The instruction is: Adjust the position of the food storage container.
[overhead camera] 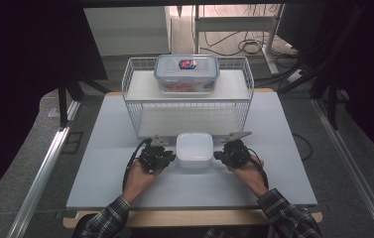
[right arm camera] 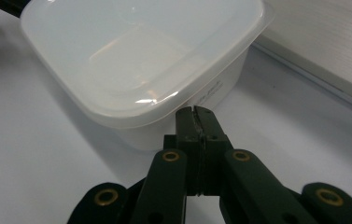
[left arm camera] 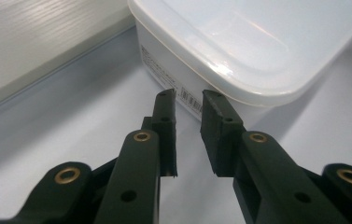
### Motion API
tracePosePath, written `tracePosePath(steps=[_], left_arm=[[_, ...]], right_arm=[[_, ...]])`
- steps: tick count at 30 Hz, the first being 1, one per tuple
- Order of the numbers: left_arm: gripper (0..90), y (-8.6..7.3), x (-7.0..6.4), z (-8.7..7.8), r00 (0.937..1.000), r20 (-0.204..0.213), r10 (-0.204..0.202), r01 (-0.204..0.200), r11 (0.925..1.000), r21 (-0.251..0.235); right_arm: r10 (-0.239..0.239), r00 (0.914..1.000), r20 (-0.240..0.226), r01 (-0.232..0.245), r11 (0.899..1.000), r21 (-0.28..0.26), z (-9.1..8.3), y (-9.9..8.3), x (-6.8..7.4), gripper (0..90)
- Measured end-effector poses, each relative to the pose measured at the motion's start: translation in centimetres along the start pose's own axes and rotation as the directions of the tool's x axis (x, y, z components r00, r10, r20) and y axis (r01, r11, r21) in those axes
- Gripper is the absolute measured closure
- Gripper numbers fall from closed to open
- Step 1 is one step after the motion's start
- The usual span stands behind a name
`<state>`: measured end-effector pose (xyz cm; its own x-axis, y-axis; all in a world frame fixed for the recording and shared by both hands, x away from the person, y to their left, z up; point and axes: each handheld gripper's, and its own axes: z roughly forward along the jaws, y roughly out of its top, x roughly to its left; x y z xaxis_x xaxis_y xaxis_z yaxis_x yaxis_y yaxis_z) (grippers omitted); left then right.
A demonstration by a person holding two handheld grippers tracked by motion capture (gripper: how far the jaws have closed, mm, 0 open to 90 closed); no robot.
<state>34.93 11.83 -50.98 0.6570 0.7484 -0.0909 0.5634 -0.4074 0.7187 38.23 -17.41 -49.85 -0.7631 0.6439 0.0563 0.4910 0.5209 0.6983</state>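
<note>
Both tongs flank a white lidded box (overhead camera: 194,149) that sits on the table (overhead camera: 100,178) just in front of a wire basket (overhead camera: 134,106). Left tongs (overhead camera: 170,157) point at the box's left side; in the left gripper view (left arm camera: 188,105) their jaws stand a little apart with nothing between them, the tips just short of the box wall (left arm camera: 183,88) where a printed label with a barcode shows under the lid's rim. Right tongs (overhead camera: 218,155) point at the box's right side; in the right gripper view (right arm camera: 196,113) their jaws are pressed together with no gap, the tips close under the overhanging lid edge (right arm camera: 131,70), and I cannot tell whether they touch the box. A clear container with a blue-rimmed lid (overhead camera: 187,73) rests on the upper shelf of the basket, well apart from the white box. Each tool is held by a hand in a plaid sleeve (overhead camera: 106,218), coming in from the near edge of the table.
</note>
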Motion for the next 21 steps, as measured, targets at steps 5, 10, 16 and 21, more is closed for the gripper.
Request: tracePosePath(steps=[5, 10, 16, 21], left_arm=[[70.8, -0.1, 0.2, -0.4, 0.9998, -0.020, 0.002, -0.002, 1.0000, -0.005], [54.3, -0.5, 0.9, -1.9, 0.9995, -0.026, -0.020, 0.019, 0.9979, -0.063], [33.9, -1.6, 0.4, -3.5, 0.9997, -0.016, -0.019, 0.017, 0.9931, -0.116], [24.3, -2.6, -0.2, -4.2, 0.9990, -0.045, 0.004, -0.009, 0.9939, -0.110]], right_arm=[[-0.014, 0.9999, -0.005, 0.014, 1.000, -0.001, -0.4, -0.3, 0.3, 88.9], [-0.044, 0.9985, 0.031, 0.045, 0.998, -0.036, -1.8, -0.5, 0.4, 80.1], [-0.040, 0.9987, 0.031, 0.042, 0.996, -0.084, -3.5, -1.1, 0.1, 55.5], [-0.063, 0.9980, 0.006, 0.063, 0.992, -0.112, -4.4, -1.6, 0.3, 35.6]])
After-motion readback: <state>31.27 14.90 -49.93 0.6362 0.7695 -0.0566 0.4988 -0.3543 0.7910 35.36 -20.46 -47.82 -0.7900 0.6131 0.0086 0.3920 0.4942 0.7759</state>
